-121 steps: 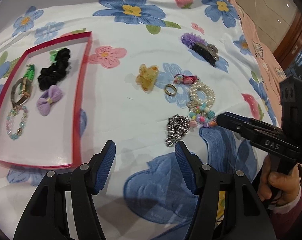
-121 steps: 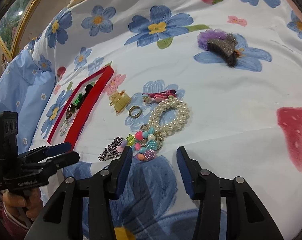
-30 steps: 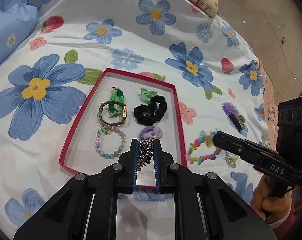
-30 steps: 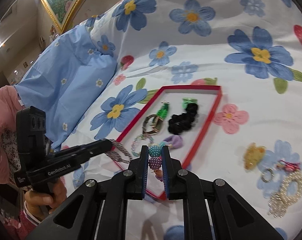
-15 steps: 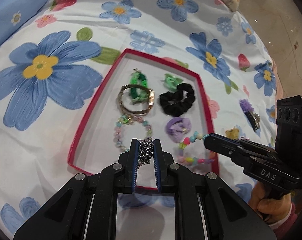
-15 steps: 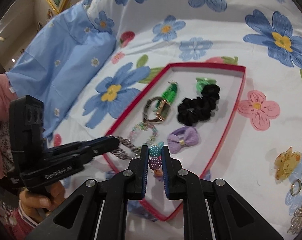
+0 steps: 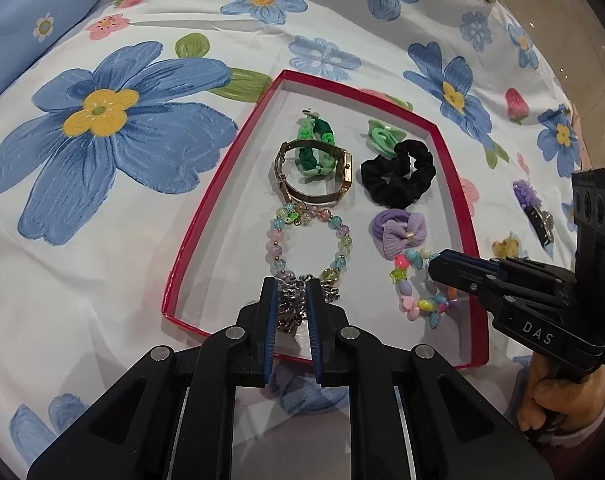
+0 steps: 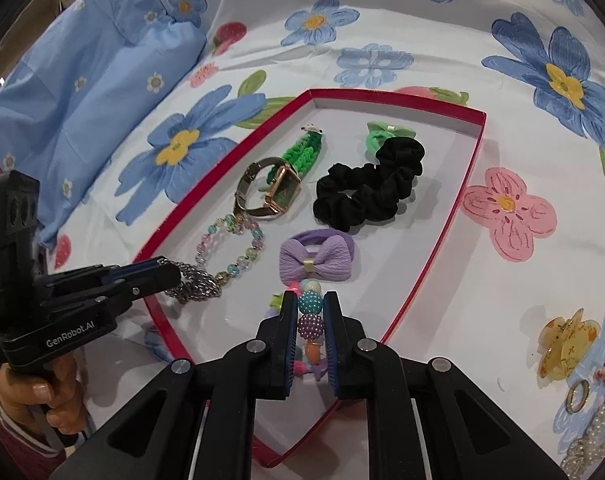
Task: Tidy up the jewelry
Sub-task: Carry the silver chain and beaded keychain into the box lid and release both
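Silver chain bracelet and colourful bead bracelet are now hanging low over the near end of the red tray, having been carried across from the bedspread. The left gripper is staying clamped on the chain at 6 o'clock, below the pastel bead bracelet. The right gripper is staying clamped on the beads at 5 o'clock, beside the purple bow, so both releases are looking imminent.

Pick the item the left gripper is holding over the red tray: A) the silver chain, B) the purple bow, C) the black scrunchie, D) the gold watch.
A: the left gripper is shut on the silver chain above the near end of the red tray; the other three items lie loose in the tray.
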